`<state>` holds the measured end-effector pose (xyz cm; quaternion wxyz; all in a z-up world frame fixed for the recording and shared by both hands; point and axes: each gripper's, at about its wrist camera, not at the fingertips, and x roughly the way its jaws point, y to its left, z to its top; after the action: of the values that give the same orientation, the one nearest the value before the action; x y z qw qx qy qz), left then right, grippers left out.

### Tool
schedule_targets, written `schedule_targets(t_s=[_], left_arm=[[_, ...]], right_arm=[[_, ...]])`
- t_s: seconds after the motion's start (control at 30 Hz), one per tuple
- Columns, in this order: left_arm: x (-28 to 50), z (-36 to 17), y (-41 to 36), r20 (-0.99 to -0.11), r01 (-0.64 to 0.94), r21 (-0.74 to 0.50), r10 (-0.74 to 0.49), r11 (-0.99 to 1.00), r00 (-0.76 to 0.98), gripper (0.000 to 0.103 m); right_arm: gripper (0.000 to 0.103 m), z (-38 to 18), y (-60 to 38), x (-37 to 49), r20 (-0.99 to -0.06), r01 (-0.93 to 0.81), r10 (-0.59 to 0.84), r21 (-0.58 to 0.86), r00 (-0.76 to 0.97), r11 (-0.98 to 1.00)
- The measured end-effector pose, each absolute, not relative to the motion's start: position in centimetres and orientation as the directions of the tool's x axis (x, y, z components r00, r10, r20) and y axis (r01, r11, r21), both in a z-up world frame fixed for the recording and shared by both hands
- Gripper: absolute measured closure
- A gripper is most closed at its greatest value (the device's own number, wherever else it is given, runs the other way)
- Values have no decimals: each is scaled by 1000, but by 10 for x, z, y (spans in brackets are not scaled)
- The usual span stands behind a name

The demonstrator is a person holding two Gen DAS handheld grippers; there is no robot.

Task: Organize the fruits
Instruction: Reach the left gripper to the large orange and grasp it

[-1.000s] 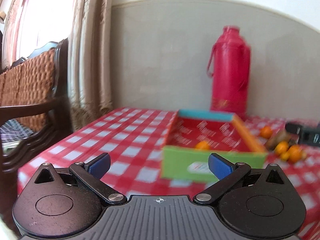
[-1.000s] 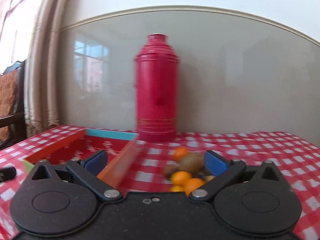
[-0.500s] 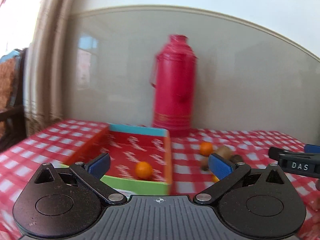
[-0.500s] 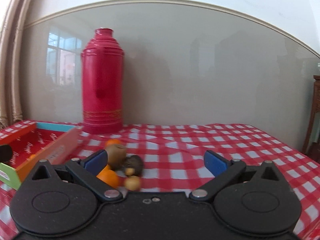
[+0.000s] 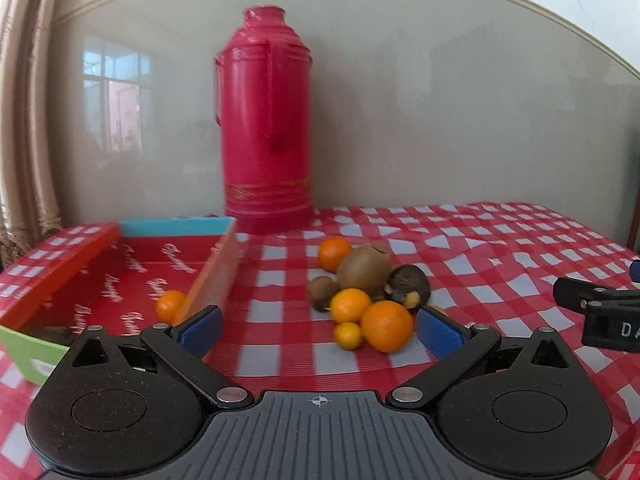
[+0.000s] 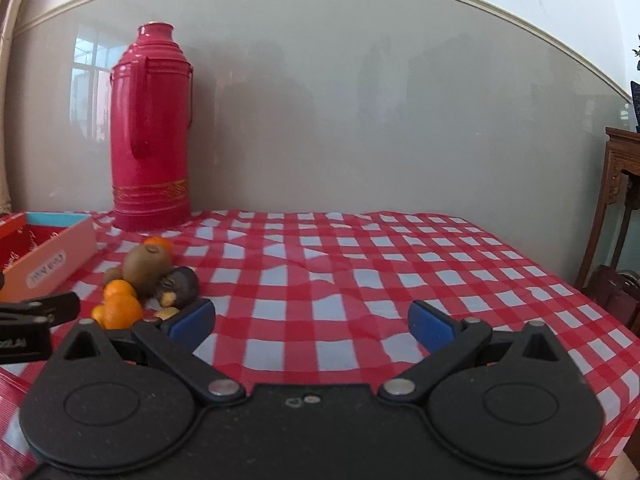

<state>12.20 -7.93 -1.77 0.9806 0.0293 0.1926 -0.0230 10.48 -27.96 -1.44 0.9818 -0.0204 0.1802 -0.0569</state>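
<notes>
A bench [image 5: 500, 240] covered in red-and-white checked cloth is seen through both wrist cameras, with a small heap of fruit [image 5: 366, 300] lying loose near its middle. The left claw [image 5: 319, 330] is held wide open and empty, its blue pads [image 5: 200, 326] spread to either side of the heap — nothing is gripped. In the pile, a brown kiwi [image 5: 363, 270] is set at the centre, with a mandarin [image 5: 334, 253] just behind it, a larger orange [image 5: 386, 325] and two smaller ones [image 5: 350, 305] in front, and a dark, partly peeled fruit [image 5: 408, 286] touching the kiwi's right side.

To the left of the heap a shallow cardboard tray [image 5: 216, 268] with orange, blue and green walls is seen; a single mandarin [image 5: 170, 305] lies inside it, against the near-right wall. A tall red thermos flask [image 5: 266, 128] is stood upright at the back of the bench, against a grey wall panel.

The right claw [image 6: 310, 324] is likewise shown fully open and holding nothing, hovering over bare cloth to the right of the fruit pile [image 6: 144, 280]. Part of the left claw's body is caught at the left edge of the right camera's view, and carved dark wooden furniture [image 6: 618, 184] is glimpsed beyond the bench's right end.
</notes>
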Motion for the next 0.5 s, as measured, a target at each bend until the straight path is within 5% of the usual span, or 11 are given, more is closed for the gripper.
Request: schedule_targets(t_s=[0.1,0.5], left_arm=[[134,-22,-92,-420,85,46,-58,995,905,31],[169,-36,-119,-486,140,51,-98,989,868,54]], right_arm=[[6,-16,-287,107,-358,117,-129,-56,925,992],[6,-25,-300,125,-397,127,-143,-67,907,990]])
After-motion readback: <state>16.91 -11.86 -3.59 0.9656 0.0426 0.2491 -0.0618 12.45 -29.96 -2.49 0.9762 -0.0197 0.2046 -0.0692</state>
